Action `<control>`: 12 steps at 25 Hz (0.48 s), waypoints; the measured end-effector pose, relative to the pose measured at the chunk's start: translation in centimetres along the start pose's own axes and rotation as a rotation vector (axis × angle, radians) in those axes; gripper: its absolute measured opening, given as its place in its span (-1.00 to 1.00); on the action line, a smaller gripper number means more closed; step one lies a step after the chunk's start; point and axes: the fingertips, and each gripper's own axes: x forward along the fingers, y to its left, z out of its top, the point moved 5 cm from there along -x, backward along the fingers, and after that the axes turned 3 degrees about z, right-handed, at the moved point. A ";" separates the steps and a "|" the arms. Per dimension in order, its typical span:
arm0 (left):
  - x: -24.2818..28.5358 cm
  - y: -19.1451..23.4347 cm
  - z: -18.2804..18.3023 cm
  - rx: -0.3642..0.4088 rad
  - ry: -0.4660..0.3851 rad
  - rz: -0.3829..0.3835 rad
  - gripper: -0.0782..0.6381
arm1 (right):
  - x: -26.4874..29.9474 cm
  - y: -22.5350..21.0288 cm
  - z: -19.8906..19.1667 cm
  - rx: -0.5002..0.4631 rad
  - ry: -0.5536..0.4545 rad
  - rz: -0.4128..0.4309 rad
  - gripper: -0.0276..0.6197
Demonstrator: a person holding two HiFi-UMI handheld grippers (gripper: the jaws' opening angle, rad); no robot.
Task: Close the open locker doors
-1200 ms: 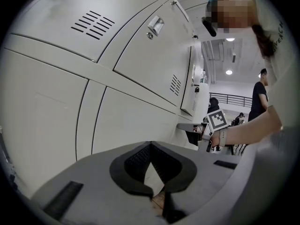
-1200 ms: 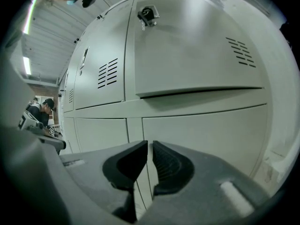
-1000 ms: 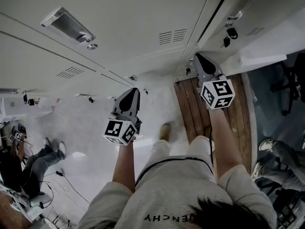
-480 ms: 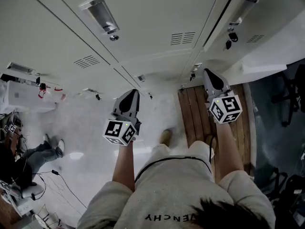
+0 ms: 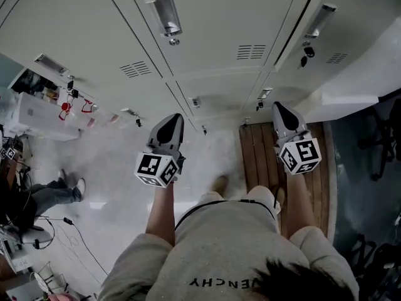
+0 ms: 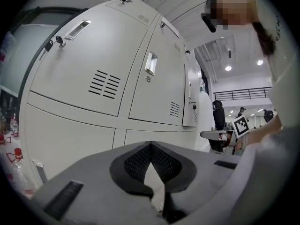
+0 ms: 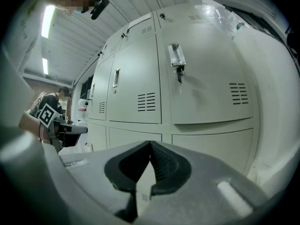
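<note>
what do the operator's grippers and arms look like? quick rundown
The left gripper and right gripper match: grey moulded shells, black ribbed fingers, a white cube with black square markers at each rear. Arms bare below a light short-sleeved T-shirt.

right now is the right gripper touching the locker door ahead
Apart. Right gripper view: the right gripper, jaws together, sees the whole locker door, so it stands back.

Pale floor [image 5: 113, 162]; wooden platform [image 5: 254, 158]; ceiling lights [image 6: 228, 68] lit.
</note>
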 end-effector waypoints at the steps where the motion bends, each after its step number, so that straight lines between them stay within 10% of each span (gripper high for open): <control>1: -0.2 0.1 0.3 0.006 -0.005 0.003 -0.79 | -0.3 0.2 0.1 -0.005 -0.002 0.002 -0.92; 12: -1.7 0.4 3.0 0.045 -0.056 0.030 -0.79 | -2.0 0.9 1.5 0.008 -0.038 0.007 -0.92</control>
